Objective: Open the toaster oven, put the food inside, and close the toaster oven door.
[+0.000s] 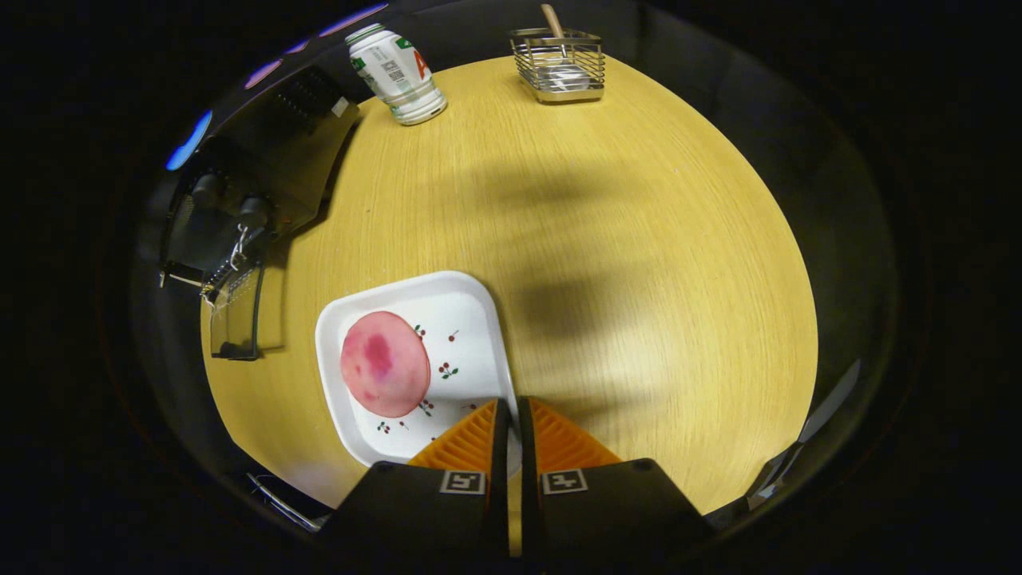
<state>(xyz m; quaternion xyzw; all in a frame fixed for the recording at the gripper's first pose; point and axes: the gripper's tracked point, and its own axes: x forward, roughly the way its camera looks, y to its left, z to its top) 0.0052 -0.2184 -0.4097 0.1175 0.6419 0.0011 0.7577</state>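
A round pink piece of food (pixel 385 363) lies on a white square plate (pixel 459 319) with small cherry prints, on the yellow wooden table (pixel 639 239). My gripper (pixel 511 403) has its orange ribbed fingers nearly together at the plate's near right edge. The rim runs into the narrow gap between them, so the gripper looks shut on the plate. The black toaster oven (pixel 239 184) stands beyond the plate to the left. Its glass door (pixel 235 315) hangs down open towards the plate.
A white bottle (pixel 397 73) with a green cap stands at the far side of the table next to the oven. A wire basket (pixel 560 65) holding a wooden-handled utensil sits at the far edge. The table's round edge curves close on the right.
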